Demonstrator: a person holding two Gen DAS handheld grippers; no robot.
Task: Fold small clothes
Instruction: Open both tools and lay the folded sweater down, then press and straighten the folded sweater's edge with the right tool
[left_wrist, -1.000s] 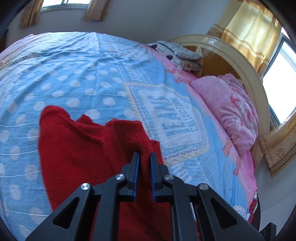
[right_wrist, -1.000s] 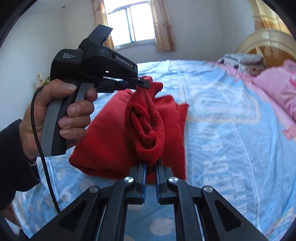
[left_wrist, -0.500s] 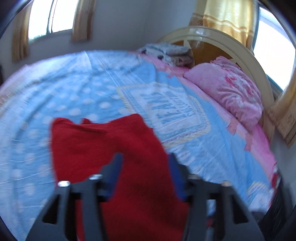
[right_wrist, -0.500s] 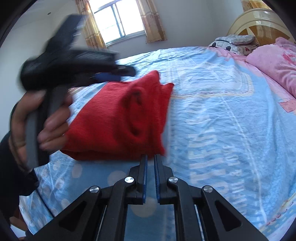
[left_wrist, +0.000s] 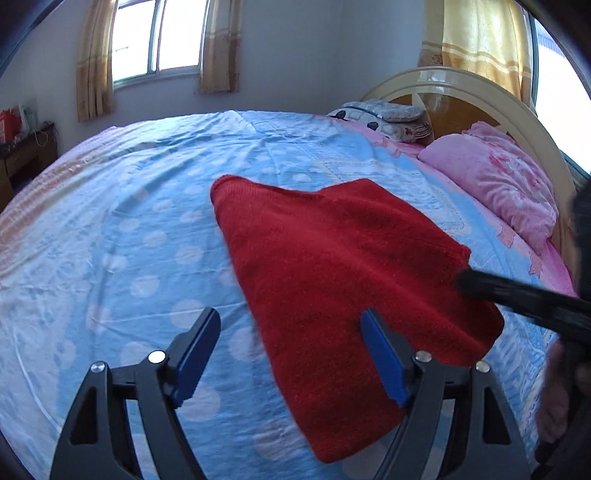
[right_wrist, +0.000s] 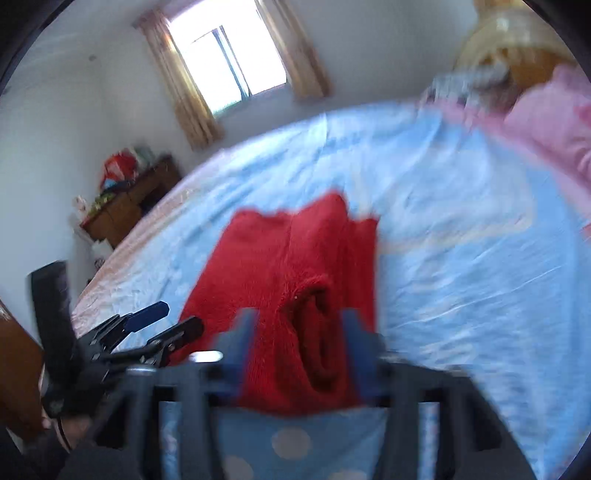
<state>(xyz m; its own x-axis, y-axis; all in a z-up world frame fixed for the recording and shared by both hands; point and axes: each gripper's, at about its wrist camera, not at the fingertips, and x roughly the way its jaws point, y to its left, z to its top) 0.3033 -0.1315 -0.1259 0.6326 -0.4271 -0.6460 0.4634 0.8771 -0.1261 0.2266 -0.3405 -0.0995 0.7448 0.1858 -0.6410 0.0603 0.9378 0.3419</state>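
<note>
L gripper (left_wrist: 290, 350): jaws wide apart, just been opening, nothing pinched. Blue pads hang over the bed sheet (left_wrist: 122, 240); its left pad is over bare dotted sheet, its right pad over the near edge of the red sweater (left_wrist: 343, 266). Sweater lies flat on the sheet, folded into a rough slab, spreading ahead and to the right of the L gripper, with part of it between the pads but not touched as far as can be seen. Far ahead-left: window w/ curtains (left_wrist: 159, 40). Ahead-right: headboard (left_wrist: 476, 92), w/ a pink pillow (left_wrist: 495, 184) below it.

R gripper (right_wrist: 297, 350): view blurred. Jaws partly apart, just been opening; the sweater's rolled cuff end (right_wrist: 317, 332) sits between the pads, and whether they still press it can't be told. Rest of the sweater runs ahead of the R gripper, flat on the sheet. To its left the L gripper shows low, jaws spread. Wooden dresser (right_wrist: 129, 203) far ahead-left, pillow far right.
</note>
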